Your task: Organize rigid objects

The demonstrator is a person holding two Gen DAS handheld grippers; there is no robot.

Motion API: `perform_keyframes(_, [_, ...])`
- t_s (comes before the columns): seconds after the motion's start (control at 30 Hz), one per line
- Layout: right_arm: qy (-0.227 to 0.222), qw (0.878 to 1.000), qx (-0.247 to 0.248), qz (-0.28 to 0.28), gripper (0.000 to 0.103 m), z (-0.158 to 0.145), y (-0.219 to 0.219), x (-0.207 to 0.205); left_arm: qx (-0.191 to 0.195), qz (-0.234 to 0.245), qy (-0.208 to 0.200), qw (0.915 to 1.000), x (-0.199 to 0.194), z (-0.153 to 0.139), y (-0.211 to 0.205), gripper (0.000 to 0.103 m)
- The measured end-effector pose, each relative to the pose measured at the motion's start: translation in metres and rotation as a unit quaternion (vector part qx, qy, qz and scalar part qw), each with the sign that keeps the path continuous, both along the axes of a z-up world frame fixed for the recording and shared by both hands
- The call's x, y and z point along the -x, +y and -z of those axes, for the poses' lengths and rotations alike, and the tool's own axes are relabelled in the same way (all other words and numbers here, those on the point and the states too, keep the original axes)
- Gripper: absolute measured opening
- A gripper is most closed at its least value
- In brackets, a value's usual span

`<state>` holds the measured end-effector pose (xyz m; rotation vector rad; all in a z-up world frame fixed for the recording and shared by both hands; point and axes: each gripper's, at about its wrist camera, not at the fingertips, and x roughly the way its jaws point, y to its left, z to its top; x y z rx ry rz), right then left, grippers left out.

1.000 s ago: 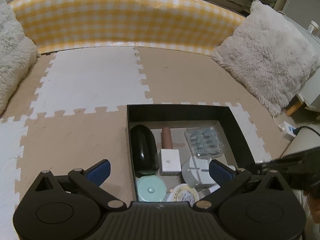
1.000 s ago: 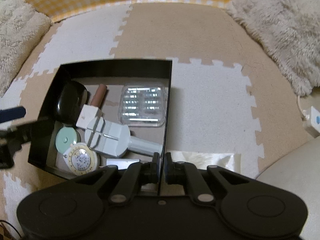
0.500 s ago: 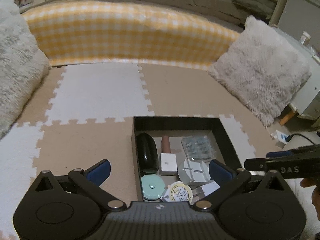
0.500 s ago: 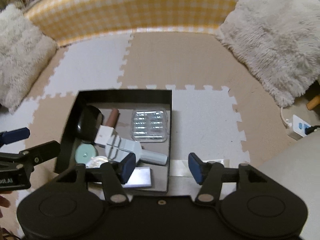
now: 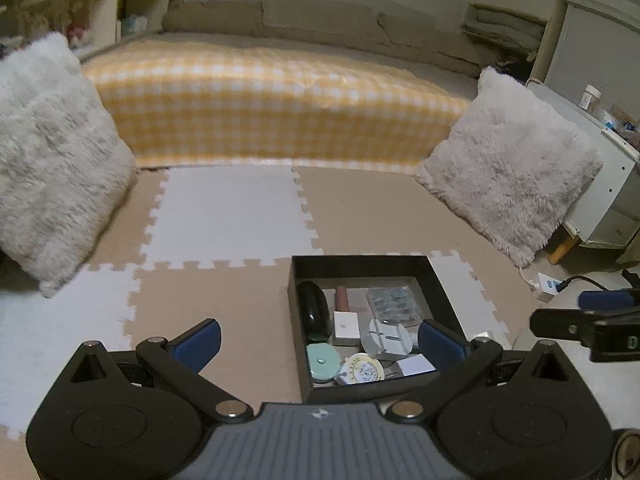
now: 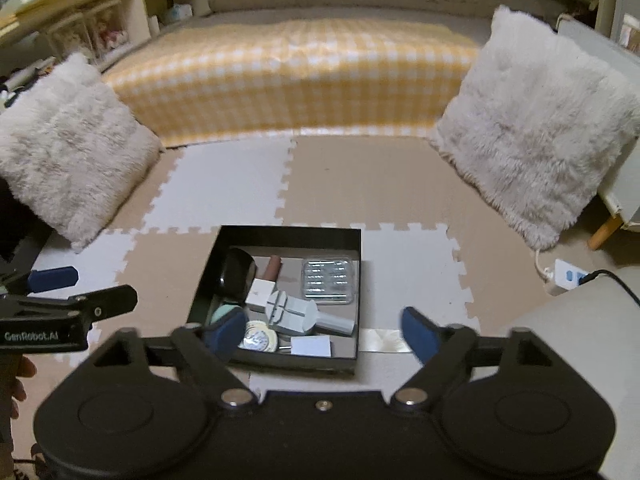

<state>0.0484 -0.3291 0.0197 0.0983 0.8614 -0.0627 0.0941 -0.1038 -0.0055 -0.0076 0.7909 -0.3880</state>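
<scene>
A black open-topped box (image 6: 280, 234) sat on the puzzle-piece foam mat (image 6: 224, 192), near the mat's front edge, straddling a beige tile and a white one. Its contents were packed toward the left and front walls. A glossy black oval case (image 6: 236, 274) lay against the left wall, with a brown cylinder (image 6: 274, 268) just beside it toward the back. A small white cube (image 6: 260, 293) touched the cylinder's near end. A clear plastic blister case (image 6: 329, 282) lay flat in the back right corner. A grey-blue watch-link tool (image 6: 300, 314) rested near the middle, its handle pointing toward the right wall. A mint-green round tin (image 5: 323, 361) sat in the front left corner, a yellow-rimmed round dial (image 5: 363, 368) touched it on the right, and a white card (image 6: 311, 346) lay by the front wall.

A shiny foil strip (image 6: 384, 341) lay on the mat just outside the box's front right corner.

The right gripper (image 6: 322, 332) hung above the box's front edge, its blue-padded jaws spread wide and holding nothing. The left gripper (image 5: 318, 338) hovered likewise over the front left of the box, jaws wide apart and empty; each gripper showed at the edge of the other's view.

Beyond the mat's far edge ran a yellow gingham-covered cushion (image 6: 296, 76), with a fluffy white pillow (image 6: 68, 148) at the left and another fluffy pillow (image 6: 536, 128) at the right. A white power strip (image 6: 568, 276) lay off the mat's right edge.
</scene>
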Motion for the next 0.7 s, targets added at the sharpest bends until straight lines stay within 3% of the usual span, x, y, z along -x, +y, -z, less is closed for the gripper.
perform_keyframes(0.23, [-0.039, 0.999, 0.014, 0.010, 0.097, -0.009, 0.009, 0.038, 0.003, 0.006, -0.030, 0.9995, 0.034, -0.017, 0.011, 0.103])
perform_keyframes(0.5, [-0.080, 0.995, 0.049, 0.030, 0.100, -0.008, 0.018, 0.070, -0.002, 0.006, -0.049, 0.9988, 0.064, -0.016, 0.021, 0.103])
perform_keyframes(0.7, [-0.099, 0.993, 0.049, 0.028, 0.102, -0.004, 0.023, 0.087, -0.014, -0.003, -0.069, 0.9975, 0.081, -0.014, 0.025, 0.103])
